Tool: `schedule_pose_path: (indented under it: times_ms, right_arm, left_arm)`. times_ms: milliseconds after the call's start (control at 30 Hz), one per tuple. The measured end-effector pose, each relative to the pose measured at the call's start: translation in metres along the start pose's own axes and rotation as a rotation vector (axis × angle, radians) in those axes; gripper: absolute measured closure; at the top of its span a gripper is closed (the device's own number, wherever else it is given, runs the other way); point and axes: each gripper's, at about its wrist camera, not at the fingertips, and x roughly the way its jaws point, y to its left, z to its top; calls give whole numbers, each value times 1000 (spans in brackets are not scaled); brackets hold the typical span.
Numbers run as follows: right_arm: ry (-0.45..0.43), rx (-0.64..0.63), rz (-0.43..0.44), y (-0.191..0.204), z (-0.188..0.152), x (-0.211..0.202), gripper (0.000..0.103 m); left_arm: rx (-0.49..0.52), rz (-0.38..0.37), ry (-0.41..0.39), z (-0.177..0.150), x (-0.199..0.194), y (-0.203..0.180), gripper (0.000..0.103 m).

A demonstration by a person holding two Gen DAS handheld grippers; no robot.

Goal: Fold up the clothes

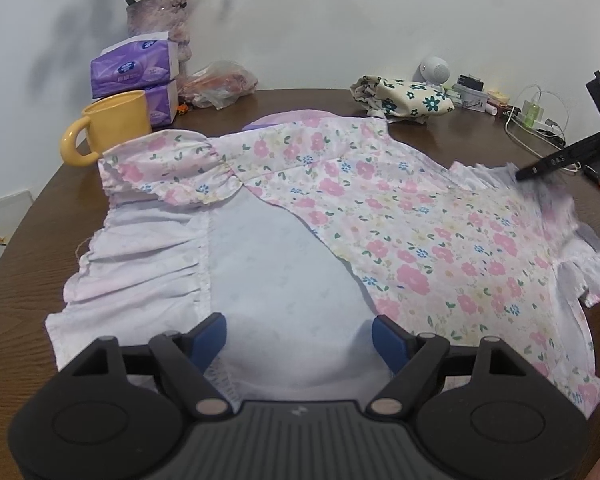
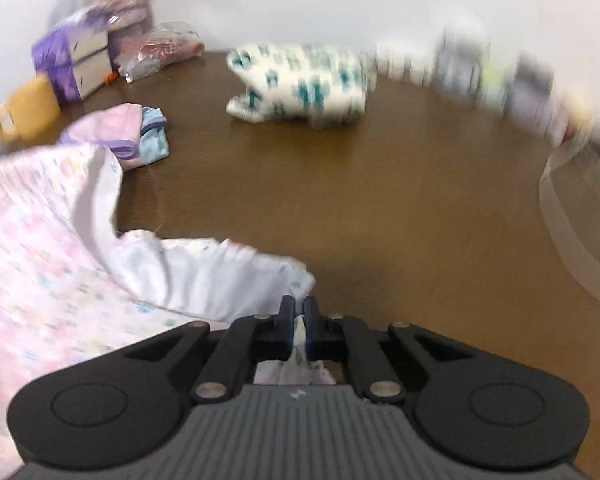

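A pink floral child's dress (image 1: 380, 216) lies spread on the brown table (image 1: 40, 216), partly folded so its white inside (image 1: 276, 272) faces up. My left gripper (image 1: 299, 334) is open, its blue pads just above the white part near the hem. My right gripper (image 2: 299, 320) is shut on the dress's frilled sleeve (image 2: 228, 276) at the right side; it also shows in the left wrist view (image 1: 540, 168) at the far right. The right wrist view is motion-blurred.
A yellow mug (image 1: 112, 128), purple tissue packs (image 1: 136, 66), a flower vase (image 1: 160, 16) and a plastic bag (image 1: 220, 82) stand at the back left. A folded floral cloth (image 2: 300, 84) and small folded garments (image 2: 128, 132) lie behind the dress. Chargers and cables (image 1: 536, 116) sit back right.
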Motion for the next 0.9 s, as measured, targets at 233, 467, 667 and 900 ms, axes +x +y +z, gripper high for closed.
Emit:
schedule_pose_path:
  times_ms: [233, 467, 667, 900]
  right_arm:
    - [-150, -311, -143, 47, -16, -20, 94]
    - [-96, 317, 120, -47, -27, -70, 68]
    - [-35, 480, 124, -71, -98, -113, 66]
    - [62, 670, 313, -66, -151, -107, 66]
  left_arm:
    - [3, -9, -15, -4, -2, -1, 23]
    - [1, -17, -23, -5, -3, -1, 21]
    - [7, -14, -31, -6, -2, -3, 18]
    - [8, -12, -24, -6, -3, -4, 18]
